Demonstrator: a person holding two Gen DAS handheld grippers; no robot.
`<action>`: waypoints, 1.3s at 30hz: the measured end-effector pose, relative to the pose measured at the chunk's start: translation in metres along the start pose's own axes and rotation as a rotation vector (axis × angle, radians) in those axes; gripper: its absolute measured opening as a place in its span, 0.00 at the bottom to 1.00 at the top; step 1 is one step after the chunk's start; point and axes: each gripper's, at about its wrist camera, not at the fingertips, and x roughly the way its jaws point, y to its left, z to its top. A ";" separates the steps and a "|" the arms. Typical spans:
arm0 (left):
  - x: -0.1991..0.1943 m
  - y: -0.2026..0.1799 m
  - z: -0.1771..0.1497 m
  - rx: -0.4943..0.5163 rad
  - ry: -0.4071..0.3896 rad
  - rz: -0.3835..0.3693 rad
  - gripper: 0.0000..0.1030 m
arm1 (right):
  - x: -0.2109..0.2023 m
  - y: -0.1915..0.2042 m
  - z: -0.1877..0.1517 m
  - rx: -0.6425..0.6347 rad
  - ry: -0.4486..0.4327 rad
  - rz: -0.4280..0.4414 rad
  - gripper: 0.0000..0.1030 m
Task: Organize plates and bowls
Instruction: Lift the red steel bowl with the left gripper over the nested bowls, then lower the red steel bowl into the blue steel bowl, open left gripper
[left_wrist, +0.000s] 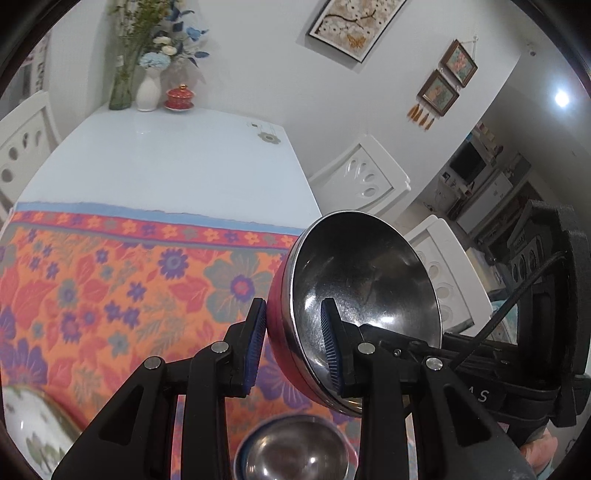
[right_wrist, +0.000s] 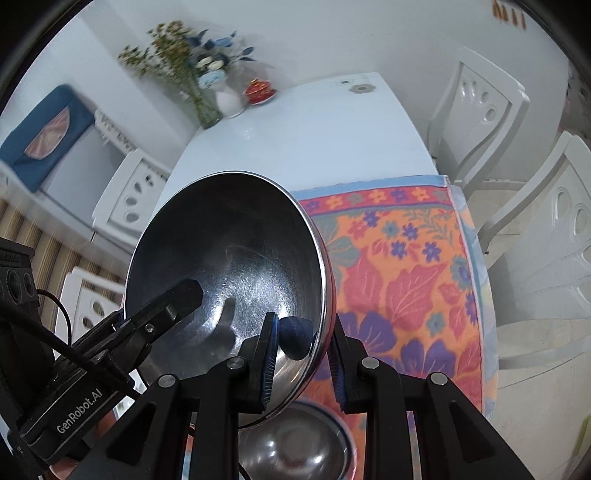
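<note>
Red bowl (left_wrist: 354, 295) gripped at opposite rims, carried tilted above the surface (left_wrist: 155, 155).
Left gripper (left_wrist: 293, 343) and right gripper (right_wrist: 301, 354) fingers nearly closed, clamped on rim; second bowl (left_wrist: 295, 450) below, likely stacking target.

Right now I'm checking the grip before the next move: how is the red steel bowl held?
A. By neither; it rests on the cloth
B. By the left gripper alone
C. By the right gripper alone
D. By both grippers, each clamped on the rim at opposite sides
D: the left gripper and the right gripper each pinch the rim of the red bowl, which hangs tilted above the floral cloth.
</note>
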 end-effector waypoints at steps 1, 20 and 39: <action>-0.006 0.002 -0.005 -0.005 -0.004 0.001 0.25 | -0.002 0.004 -0.003 -0.006 0.001 0.001 0.24; -0.021 0.021 -0.108 -0.151 0.118 -0.055 0.25 | 0.007 0.000 -0.094 -0.003 0.171 0.016 0.25; 0.008 0.013 -0.142 -0.071 0.224 0.040 0.25 | 0.039 -0.027 -0.124 0.063 0.294 0.020 0.25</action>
